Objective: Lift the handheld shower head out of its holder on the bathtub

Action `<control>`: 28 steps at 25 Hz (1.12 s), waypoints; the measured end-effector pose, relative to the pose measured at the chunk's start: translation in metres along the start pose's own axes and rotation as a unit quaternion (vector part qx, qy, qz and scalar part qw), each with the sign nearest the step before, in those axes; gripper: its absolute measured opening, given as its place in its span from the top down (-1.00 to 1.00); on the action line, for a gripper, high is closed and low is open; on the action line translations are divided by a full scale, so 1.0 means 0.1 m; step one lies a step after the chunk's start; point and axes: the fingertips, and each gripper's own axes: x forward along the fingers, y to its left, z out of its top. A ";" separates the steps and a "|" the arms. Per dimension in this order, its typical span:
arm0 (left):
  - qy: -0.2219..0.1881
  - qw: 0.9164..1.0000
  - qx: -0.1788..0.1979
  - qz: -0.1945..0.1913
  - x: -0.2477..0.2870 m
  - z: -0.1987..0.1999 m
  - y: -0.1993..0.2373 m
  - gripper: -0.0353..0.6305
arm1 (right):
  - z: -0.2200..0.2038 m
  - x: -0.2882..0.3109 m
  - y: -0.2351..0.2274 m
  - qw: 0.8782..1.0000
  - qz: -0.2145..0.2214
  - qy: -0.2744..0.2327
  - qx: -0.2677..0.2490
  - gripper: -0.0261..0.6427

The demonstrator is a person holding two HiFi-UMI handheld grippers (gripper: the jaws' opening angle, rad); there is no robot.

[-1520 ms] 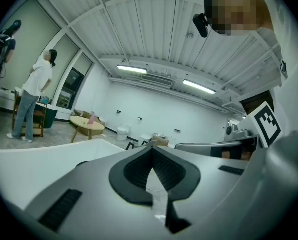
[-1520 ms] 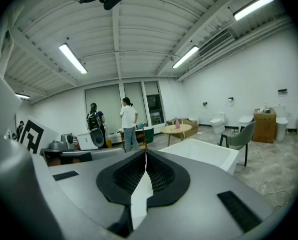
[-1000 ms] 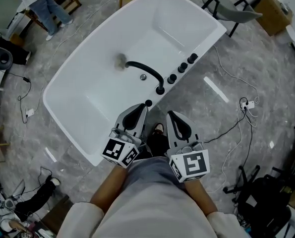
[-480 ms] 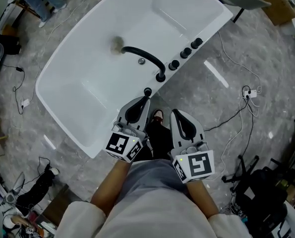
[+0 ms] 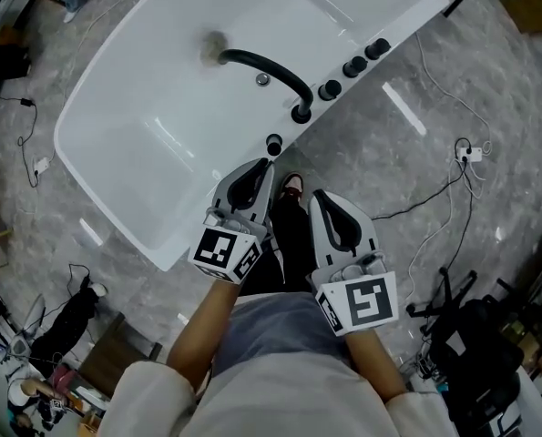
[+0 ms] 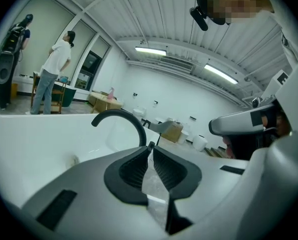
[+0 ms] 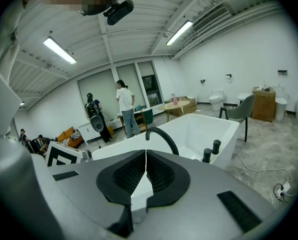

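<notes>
Glossy white bathtub (image 5: 152, 89), matt black spout (image 5: 275, 66)

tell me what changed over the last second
The person has leaned in. The bathtub now looks larger and sits higher in the head view, and the left claw reaches over its rim, just short of the small black fitting there. Nothing was taken hold of or let go. Unchanged: the left claw and right claw are shut and empty, side by side, and the spout is untouched.

One bathtub (image 5: 161, 71). On its near rim: one curved black spout (image 5: 269, 66), three black knobs (image 5: 354, 66) to its right, one shower head (image 5: 273, 144) to its left. Two grippers: left gripper (image 5: 267, 165), right gripper (image 5: 313, 195). Two people (image 7: 123, 109) standing, far left.
</notes>
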 end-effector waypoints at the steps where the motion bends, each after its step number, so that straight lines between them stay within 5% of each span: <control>1: 0.004 1.000 -0.002 0.002 0.00 -0.05 0.01 0.82 | -0.02 0.00 0.01 1.000 0.002 0.002 0.002 0.86; 7: 0.017 1.000 -0.001 0.022 0.03 -0.30 0.11 0.76 | -0.16 0.06 -0.04 1.000 0.004 0.014 0.008 0.86; 16: 0.035 0.997 0.024 0.070 0.08 -0.64 0.24 0.34 | -0.42 0.02 -0.15 0.999 0.001 0.037 0.027 0.86; 28: 0.067 0.994 0.019 0.090 0.28 -1.12 0.32 0.22 | -0.72 0.01 -0.21 0.997 -0.005 0.061 0.055 0.86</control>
